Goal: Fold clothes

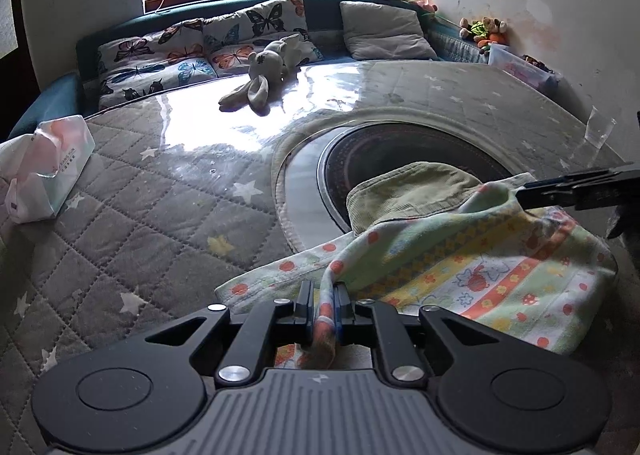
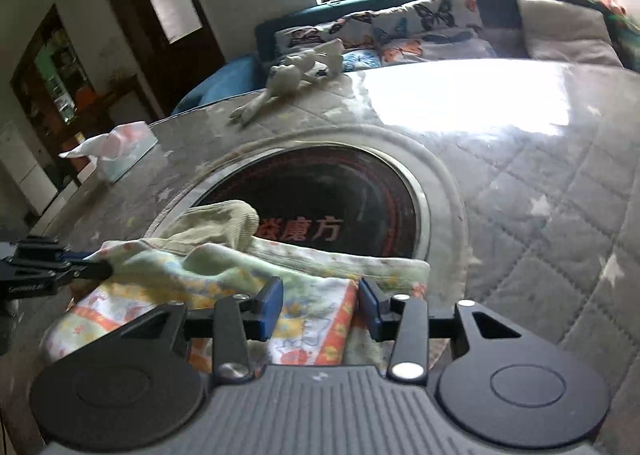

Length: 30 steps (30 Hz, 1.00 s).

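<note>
The left gripper has its jaws drawn narrow on a bunched edge of the patterned garment, a fold of orange-dotted cloth pinched between the pads and trailing back toward the camera. The right gripper stands with its blue-padded jaws partly apart, the garment's orange-banded edge lying between them — the pads do not press on it.

The garment, pale green and yellow with orange bands and small printed figures, lies rumpled on the desk, near its front edge. The desk is covered by a grey quilted cloth with white stars under a clear glossy sheet. Part of the garment reaches over the rim of a round black induction cooktop set into the desk, with red characters on its glass. An olive-green corduroy piece sits touching the garment's far side, partly over the cooktop.

Farther back a grey plush rabbit lies on the desk, and a tissue pack sits at its left edge. Behind the desk — under a window — a teal sofa carries butterfly-print cushions and a plain grey cushion.
</note>
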### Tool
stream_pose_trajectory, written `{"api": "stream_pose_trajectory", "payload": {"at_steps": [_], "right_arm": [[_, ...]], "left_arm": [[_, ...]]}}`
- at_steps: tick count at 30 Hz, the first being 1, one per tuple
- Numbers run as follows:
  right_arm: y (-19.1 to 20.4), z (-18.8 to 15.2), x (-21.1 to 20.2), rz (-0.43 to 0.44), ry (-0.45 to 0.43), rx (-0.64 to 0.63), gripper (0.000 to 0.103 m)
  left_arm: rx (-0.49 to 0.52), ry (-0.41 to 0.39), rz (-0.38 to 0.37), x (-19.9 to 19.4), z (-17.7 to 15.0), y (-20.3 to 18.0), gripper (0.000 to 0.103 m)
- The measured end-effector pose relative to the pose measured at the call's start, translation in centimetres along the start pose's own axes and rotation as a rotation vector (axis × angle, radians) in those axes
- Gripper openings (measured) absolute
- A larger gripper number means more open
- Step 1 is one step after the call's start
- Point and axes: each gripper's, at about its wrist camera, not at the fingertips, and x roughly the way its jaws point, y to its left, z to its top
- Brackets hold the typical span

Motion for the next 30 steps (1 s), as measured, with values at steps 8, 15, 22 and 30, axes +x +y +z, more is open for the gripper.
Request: {"api": "stream_pose_trajectory", "payload": {"at_steps": [8,15,22,30], "right_arm": [[1.4,0.3,-1.7,-0.015,-0.071,-0.044,0.006],[1.7,1.7,-2.0,-0.058,-0.172,-0.039,0.006],[0.6,1.3,0.8,-0.106,-0.078,0.0,0.011],[3.4,2.5,-1.7,-0.043,-0.14,-0.055,0.014]], "left_arm": [[0.024,-0.035,0.003,-1.4,0.7,-0.4,0.008],[-0.019,-0.07,0.027,-1.2,1.7,0.8,0.012],[-0.063,-0.019,0.081,0.2,0.8,2.8,0.031],[-0.086,-0.122,0.089,-2.9,1.4,2.2,0.033]]}}
